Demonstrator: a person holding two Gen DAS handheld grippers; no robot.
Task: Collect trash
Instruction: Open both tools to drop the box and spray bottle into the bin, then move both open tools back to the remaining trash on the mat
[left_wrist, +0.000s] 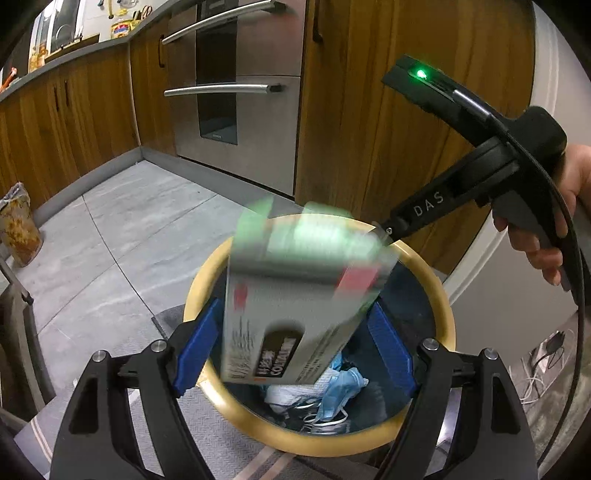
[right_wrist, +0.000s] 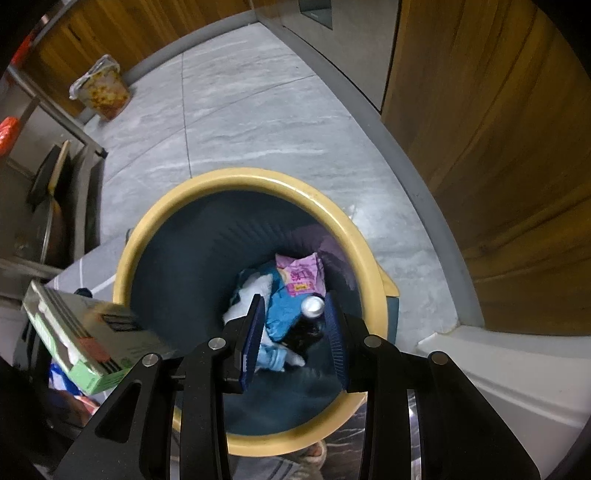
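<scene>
I am working in a home kitchen: I see wooden cabinets (left_wrist: 92, 107), a built-in steel oven (left_wrist: 236, 85), a grey counter (left_wrist: 66, 51) with jars, and grey floor tiles (right_wrist: 258, 110).

Black two-finger left gripper (left_wrist: 291, 350) and right gripper (right_wrist: 295, 332): blue ribbed fingers (left_wrist: 195, 347), silver screws, white "DAS" lettering, green light.

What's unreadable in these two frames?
- Print at the top of the box: left wrist view, motion blur.
- Whether the left gripper pinches the box: left wrist view, the box hides the pad contact.
- Bottom of the bin: right wrist view, covered by trash and the right gripper.
</scene>
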